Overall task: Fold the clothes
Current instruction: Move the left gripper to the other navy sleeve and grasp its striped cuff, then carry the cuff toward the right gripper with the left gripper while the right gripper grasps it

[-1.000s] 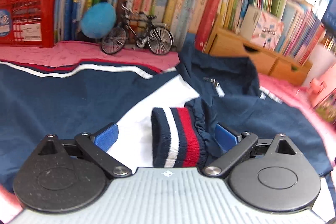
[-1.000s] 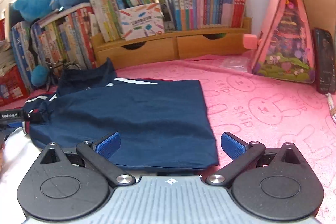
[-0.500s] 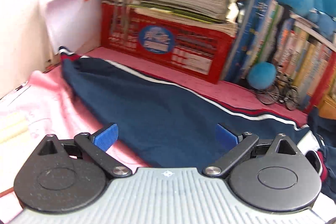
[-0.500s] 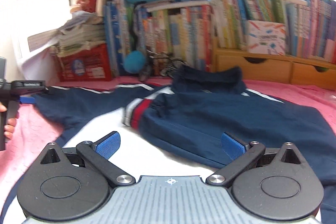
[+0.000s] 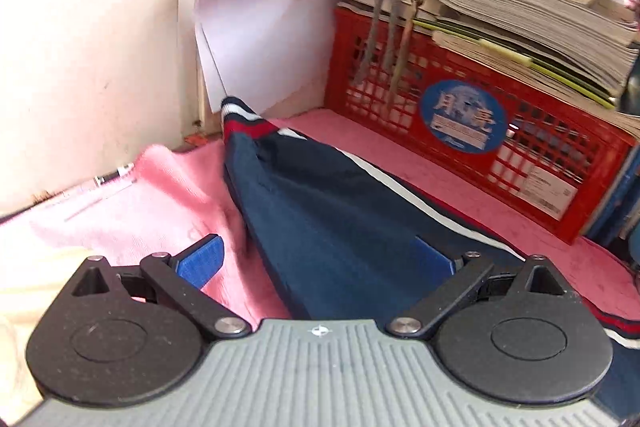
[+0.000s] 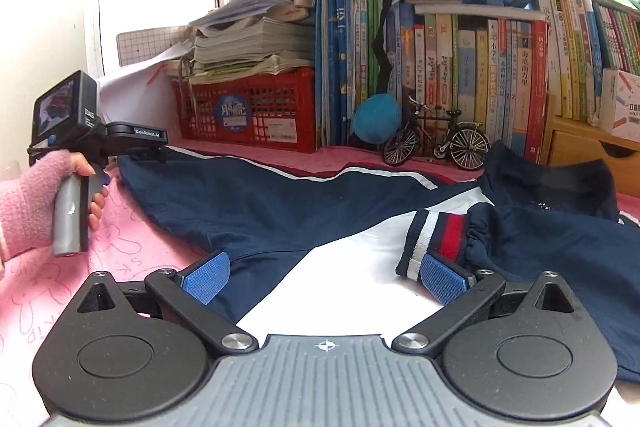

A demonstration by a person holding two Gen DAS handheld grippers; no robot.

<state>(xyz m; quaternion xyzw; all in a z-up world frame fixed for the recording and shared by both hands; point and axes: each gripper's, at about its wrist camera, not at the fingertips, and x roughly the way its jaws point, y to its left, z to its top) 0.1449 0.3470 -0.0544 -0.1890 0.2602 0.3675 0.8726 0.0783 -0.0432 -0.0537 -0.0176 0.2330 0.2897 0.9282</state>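
Note:
A navy jacket (image 6: 280, 211) with a white panel and red-and-white trim lies spread on the pink mat (image 5: 160, 203). One sleeve is folded in across the body, and its striped cuff (image 6: 436, 235) lies just beyond my right gripper (image 6: 324, 275), which is open above the white panel. The other sleeve (image 5: 320, 211) stretches out toward the wall and ends in a striped cuff (image 5: 240, 119). My left gripper (image 5: 316, 255) is open low over this sleeve, with the cloth between the blue pads. The right wrist view shows the left gripper (image 6: 156, 153) at the sleeve's far end, held by a hand in a pink sleeve.
A red crate (image 5: 460, 115) under stacked papers (image 5: 520, 7) stands right behind the outstretched sleeve. The wall (image 5: 80, 27) closes the left side. Books (image 6: 460, 75), a model bicycle (image 6: 436, 143), a blue ball (image 6: 376, 117) and wooden drawers (image 6: 580, 147) line the back.
My left gripper has swung left from the folded cuff to the outstretched sleeve near the wall. My right gripper has turned left from the jacket's right half to its middle. Both stay open.

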